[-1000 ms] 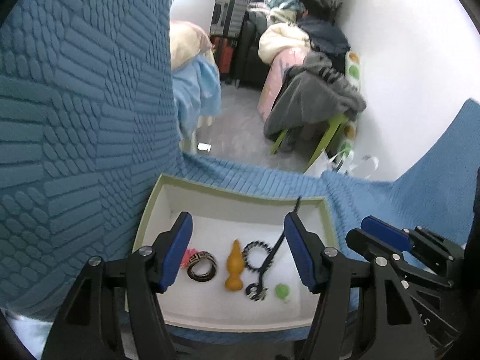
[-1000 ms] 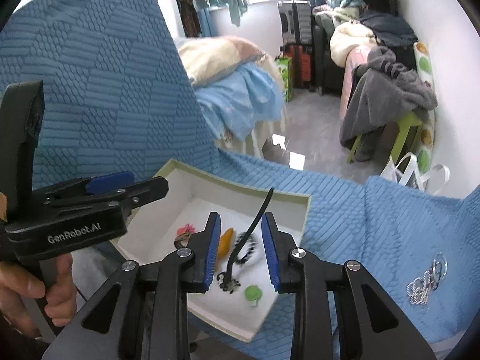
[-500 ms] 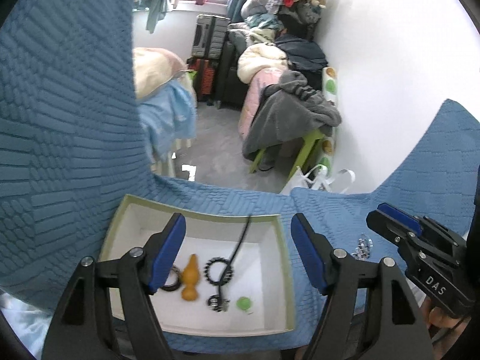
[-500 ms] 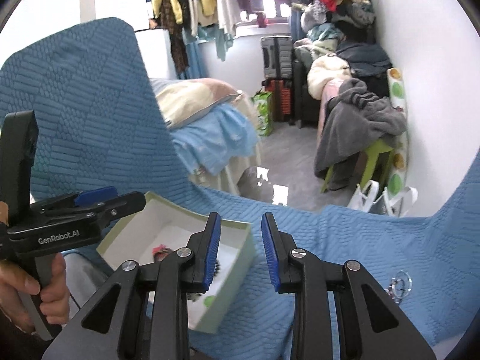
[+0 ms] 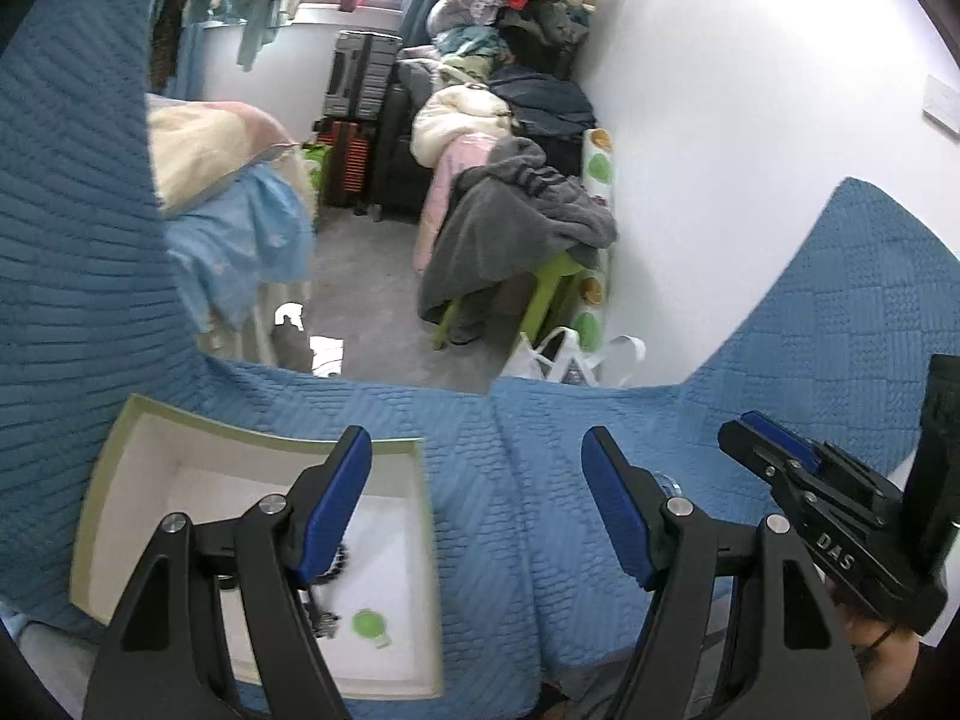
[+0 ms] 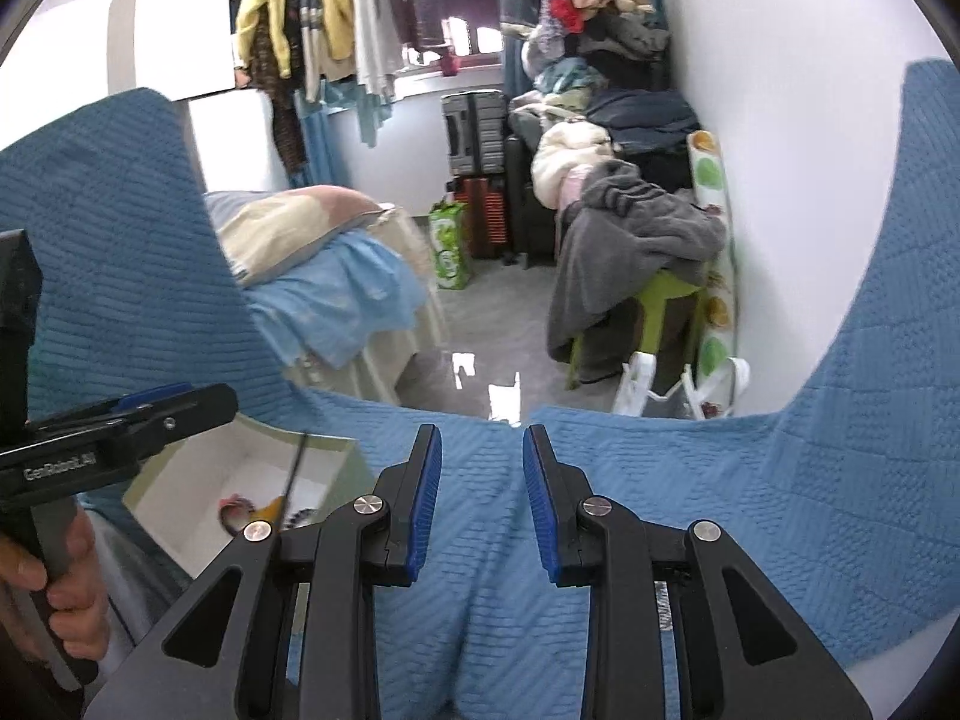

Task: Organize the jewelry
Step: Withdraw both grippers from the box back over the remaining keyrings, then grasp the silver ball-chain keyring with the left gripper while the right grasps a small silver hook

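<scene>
A pale green box (image 5: 102, 480) with a white inside lies on the blue quilt at the lower left. In it I see a green round piece (image 5: 367, 623) and a dark beaded piece (image 5: 336, 567), partly hidden by my left finger. My left gripper (image 5: 477, 504) is open and empty above the quilt, right of the box. The box also shows in the right wrist view (image 6: 180, 474), holding a black cord (image 6: 294, 474), a pink piece (image 6: 233, 504) and an orange piece (image 6: 273, 507). My right gripper (image 6: 482, 501) is open and empty over bare quilt.
The blue quilt (image 6: 720, 510) covers the whole work surface and drops off at its far edge. Beyond it are a bed (image 6: 336, 264), a suitcase (image 6: 474, 132), and a green stool with grey clothes (image 6: 630, 252). The right gripper's body (image 5: 840, 528) shows at the left view's right side.
Both grippers have swung right, away from the box. The right gripper has let go of the black cord, which stays in the box, and its jaws have opened wider. The silver rings have left view.
</scene>
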{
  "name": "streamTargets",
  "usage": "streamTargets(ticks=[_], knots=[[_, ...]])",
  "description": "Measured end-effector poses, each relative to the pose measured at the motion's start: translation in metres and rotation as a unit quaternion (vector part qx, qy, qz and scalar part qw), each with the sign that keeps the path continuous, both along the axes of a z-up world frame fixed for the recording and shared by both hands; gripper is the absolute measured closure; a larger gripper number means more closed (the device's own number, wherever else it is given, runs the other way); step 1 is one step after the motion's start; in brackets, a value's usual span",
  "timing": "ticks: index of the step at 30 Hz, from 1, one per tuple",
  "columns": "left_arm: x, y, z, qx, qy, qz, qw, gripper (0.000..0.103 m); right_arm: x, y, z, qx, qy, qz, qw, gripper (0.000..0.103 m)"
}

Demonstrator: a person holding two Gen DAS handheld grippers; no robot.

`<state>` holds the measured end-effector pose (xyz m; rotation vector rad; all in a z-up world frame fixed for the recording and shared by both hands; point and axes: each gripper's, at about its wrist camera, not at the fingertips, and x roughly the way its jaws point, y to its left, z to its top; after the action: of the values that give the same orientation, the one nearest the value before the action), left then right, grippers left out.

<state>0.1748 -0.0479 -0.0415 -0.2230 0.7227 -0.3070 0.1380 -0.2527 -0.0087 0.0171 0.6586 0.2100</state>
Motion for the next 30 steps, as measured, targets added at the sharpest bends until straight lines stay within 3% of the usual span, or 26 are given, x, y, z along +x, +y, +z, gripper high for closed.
streamTargets(ticks=[14, 25, 30], knots=[[0.012, -0.086, -0.035, 0.008, 0.023, -0.064, 0.9976, 0.030, 0.006, -0.142, -0.060, 0.004, 0.064, -0.093, 0.994, 0.077], [0.029, -0.159, -0.096, -0.017, 0.088, -0.127, 0.9879, 0.037, 0.040, -0.177, -0.119, 0.004, 0.157, -0.079, 0.984, 0.077], [0.035, -0.192, -0.131, -0.017, 0.130, -0.156, 0.9791, 0.048, 0.060, -0.183, -0.146, 0.005, 0.207, -0.076, 0.975, 0.077]])
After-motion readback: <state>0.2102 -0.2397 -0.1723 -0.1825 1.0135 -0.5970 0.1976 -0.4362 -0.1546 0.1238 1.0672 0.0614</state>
